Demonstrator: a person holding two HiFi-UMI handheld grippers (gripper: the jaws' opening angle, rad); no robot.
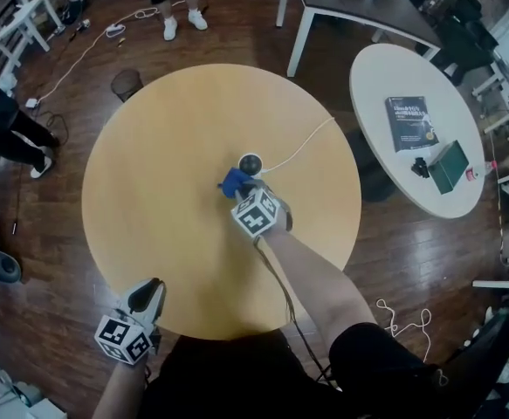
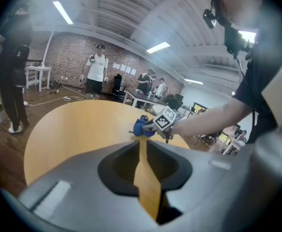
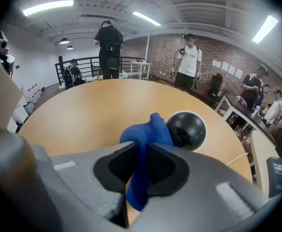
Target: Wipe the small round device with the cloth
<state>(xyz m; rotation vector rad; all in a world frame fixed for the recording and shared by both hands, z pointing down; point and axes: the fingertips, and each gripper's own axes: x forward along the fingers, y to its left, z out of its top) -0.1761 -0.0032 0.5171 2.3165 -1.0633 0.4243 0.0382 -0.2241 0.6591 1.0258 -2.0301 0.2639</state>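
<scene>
My right gripper (image 3: 141,149) pinches the blue cloth (image 3: 148,129) just beside the small round black device (image 3: 185,128) on the tabletop (image 1: 149,216). I judge that light circling strokes over its dome will serve best, sparing its cable (image 1: 298,151).

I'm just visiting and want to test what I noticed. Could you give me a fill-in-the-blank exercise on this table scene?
1. The right gripper grips a ____ cloth.
2. A ____ cable runs from the black device.
3. The left gripper holds ____ between its jaws.
4. The wooden table is ____ in shape.

Missing words: blue; white; nothing; round.
</scene>
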